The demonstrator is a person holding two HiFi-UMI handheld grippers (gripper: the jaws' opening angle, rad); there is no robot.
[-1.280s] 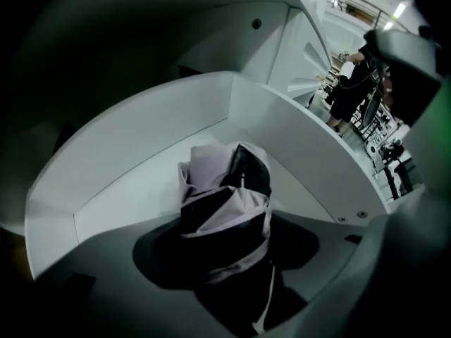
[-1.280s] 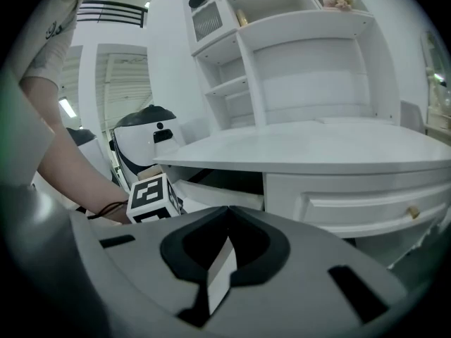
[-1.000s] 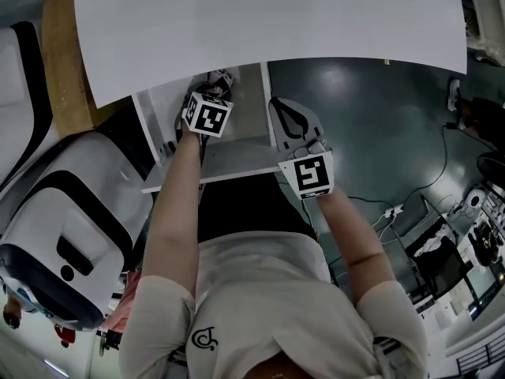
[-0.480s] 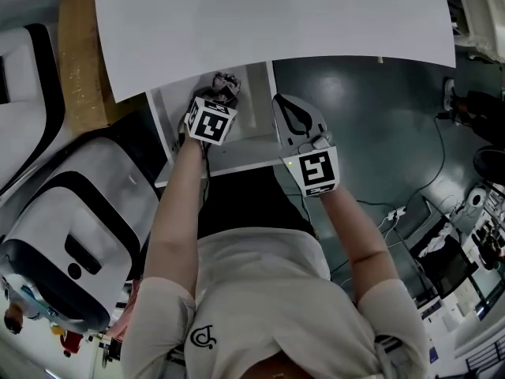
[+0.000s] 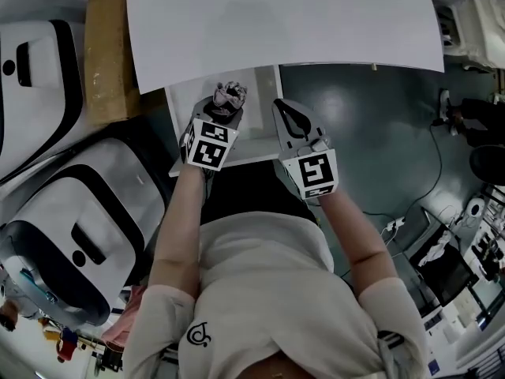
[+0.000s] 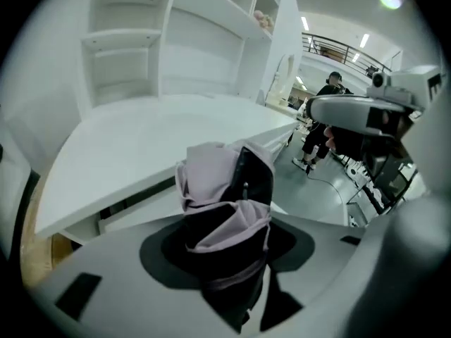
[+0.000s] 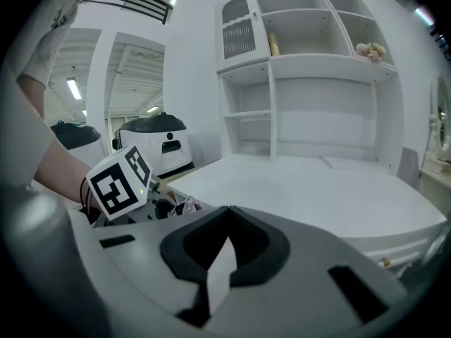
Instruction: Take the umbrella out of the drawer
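Gripping the umbrella [image 6: 224, 189], the left tool [image 5: 220, 117] has its jaws closed on the folded bundle, and the bulk of the cloth keeps them partly apart. The umbrella is folded up, pale lilac and black cloth bunched in loose pleats. It stands up out of the jaws, pointing away from the hand, and its lower end is hidden behind the jaws.

In the head view the umbrella lies over the left part of the open drawer [image 5: 259, 115], close to the front edge of the desk [image 5: 284, 22]. In the left gripper view its top shows against the white desk top, with the drawer lower down behind it.

The right tool [image 7: 227, 211] has its jaws together, tips meeting, with nothing between them. In the head view it sits just beside the drawer's right wall, over the dark floor [image 5: 371, 133], and it touches neither the drawer nor the umbrella.

In the right gripper view the left tool's cube [image 7: 120, 182] shows at the left, with a scrap of lilac cloth next to it. Beyond it lies the bare desk top, and white shelves [image 7: 310, 76] rise at the back.

Both bare forearms reach forward from the person's pale shirt [image 5: 268, 290]. A large white-and-black machine [image 5: 87, 227] stands to the person's left, and a thin cable [image 5: 430, 180] trails across the floor on the right.
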